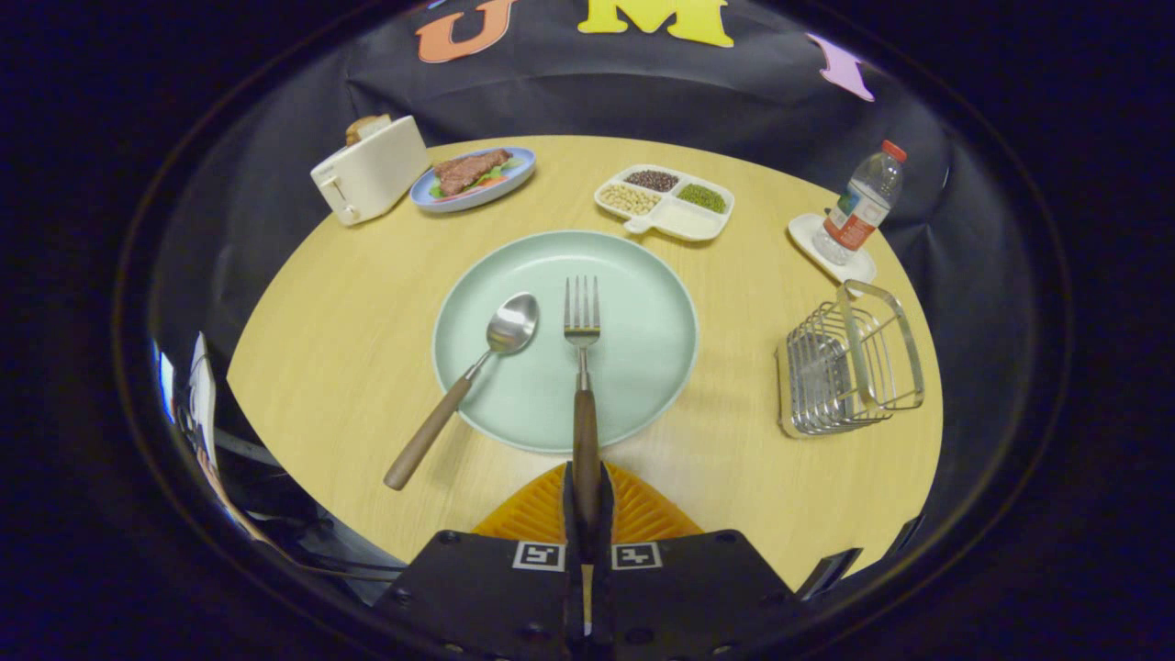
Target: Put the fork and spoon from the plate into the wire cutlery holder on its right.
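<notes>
Your tongs [587,496] are clenched on the fork [584,386] handle, both fingers pressing its end. The fork runs toward 12 o'clock, tines over the plate [643,275]. The spoon [477,367] lies just at its 9 o'clock, bowl on the plate, handle out over the desk [321,321] toward 7. The holder [849,367] stands at the plate's 3 o'clock, apart from it.
</notes>
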Motion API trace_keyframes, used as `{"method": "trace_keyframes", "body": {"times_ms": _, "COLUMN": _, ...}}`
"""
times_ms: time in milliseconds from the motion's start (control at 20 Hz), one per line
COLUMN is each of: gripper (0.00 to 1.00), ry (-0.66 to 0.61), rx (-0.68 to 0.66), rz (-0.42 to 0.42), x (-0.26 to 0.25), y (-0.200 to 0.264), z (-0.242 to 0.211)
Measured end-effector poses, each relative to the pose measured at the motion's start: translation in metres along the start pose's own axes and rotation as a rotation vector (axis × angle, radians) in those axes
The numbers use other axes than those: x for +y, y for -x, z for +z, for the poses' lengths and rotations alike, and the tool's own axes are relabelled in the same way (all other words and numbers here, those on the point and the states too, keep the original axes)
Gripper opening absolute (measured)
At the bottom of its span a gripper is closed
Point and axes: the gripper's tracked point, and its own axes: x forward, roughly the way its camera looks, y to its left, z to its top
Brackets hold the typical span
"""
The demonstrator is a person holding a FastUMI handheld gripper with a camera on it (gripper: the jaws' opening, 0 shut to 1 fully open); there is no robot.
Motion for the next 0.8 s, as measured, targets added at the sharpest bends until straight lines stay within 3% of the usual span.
{"method": "trace_keyframes", "body": {"times_ms": 250, "gripper": 0.04, "ry": 0.000, "rx": -0.053, "rz": 0.024, "x": -0.027, "y": 0.044, "z": 0.004}}
{"method": "trace_keyframes", "body": {"times_ms": 800, "gripper": 0.04, "ry": -0.113, "rx": -0.143, "rz": -0.099, "x": -0.153, "y": 0.100, "z": -0.007}}
